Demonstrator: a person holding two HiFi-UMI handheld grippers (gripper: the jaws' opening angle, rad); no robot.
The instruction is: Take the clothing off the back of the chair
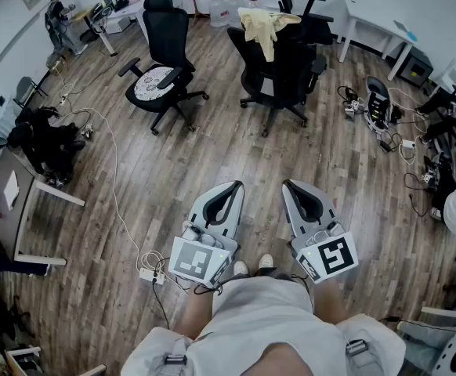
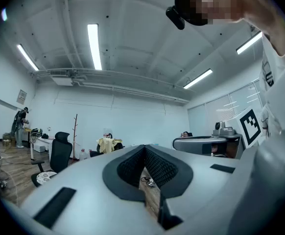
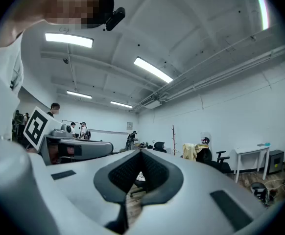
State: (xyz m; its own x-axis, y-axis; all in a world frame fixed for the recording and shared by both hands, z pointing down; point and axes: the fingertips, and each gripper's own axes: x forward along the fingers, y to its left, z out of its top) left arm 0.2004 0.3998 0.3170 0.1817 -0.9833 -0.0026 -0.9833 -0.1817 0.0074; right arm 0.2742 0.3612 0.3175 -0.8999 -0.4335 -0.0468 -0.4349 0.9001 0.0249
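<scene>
The left tool [image 1: 233, 186] and right tool [image 1: 289, 185] are held level, jaws together and empty, well apart from the clothing [image 1: 263, 27] draped over the chair [image 1: 289, 65].

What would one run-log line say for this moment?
left gripper: jaws together, empty | right gripper: jaws together, empty | yellow clothing: draped over back of black chair, across the room | task: not started

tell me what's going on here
A person stands holding a left gripper and a right gripper, both shut and empty, held level out front. The yellow garment hangs over the back of a black chair across the room, untouched; neither gripper is near it yet.
</scene>
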